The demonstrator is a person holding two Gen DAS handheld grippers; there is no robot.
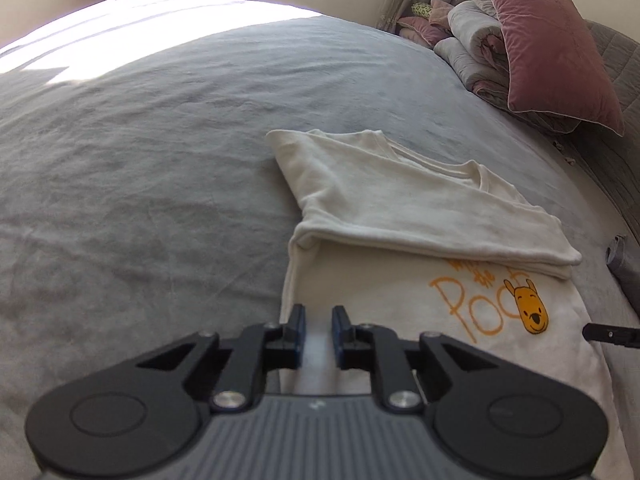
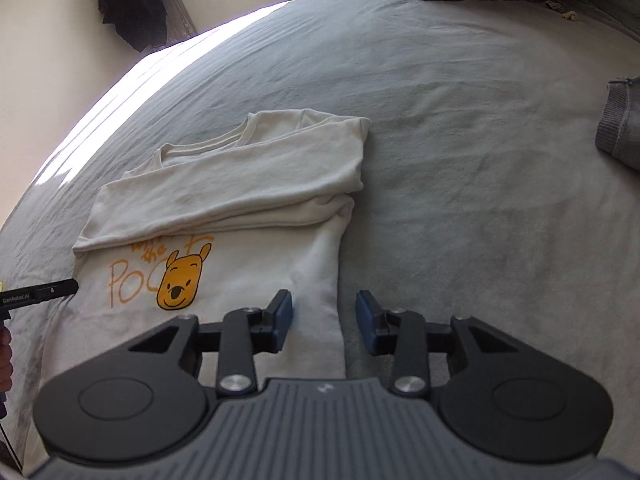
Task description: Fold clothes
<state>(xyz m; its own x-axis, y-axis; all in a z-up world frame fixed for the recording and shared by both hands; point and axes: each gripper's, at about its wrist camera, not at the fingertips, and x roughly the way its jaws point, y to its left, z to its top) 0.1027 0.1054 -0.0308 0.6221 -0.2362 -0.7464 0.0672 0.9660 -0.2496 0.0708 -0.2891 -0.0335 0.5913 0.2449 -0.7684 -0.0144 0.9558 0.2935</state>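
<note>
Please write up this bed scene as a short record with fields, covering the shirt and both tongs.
surface: grey bedsheet
garment: cream T-shirt with yellow bear print, top part folded down over the body
left tongs: slightly open over the shirt's near left edge, nothing gripped
right tongs: open, straddling the shirt's right edge
background: pink pillow on folded quilts

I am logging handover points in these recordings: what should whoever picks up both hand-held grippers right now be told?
Left hand-held gripper: jaws slightly apart, nothing pinched, above the near left part of the cream cotton T-shirt with the yellow bear print.
Right hand-held gripper: open, empty, straddling the shirt's near right edge.
The shirt lies flat on the grey bedsheet; its collar end is already folded down toward the print.
Left to do: grip the near hem on both sides and fold again into a compact stack.
A grey knitted garment lies farther right, apparently not yet folded.
</note>
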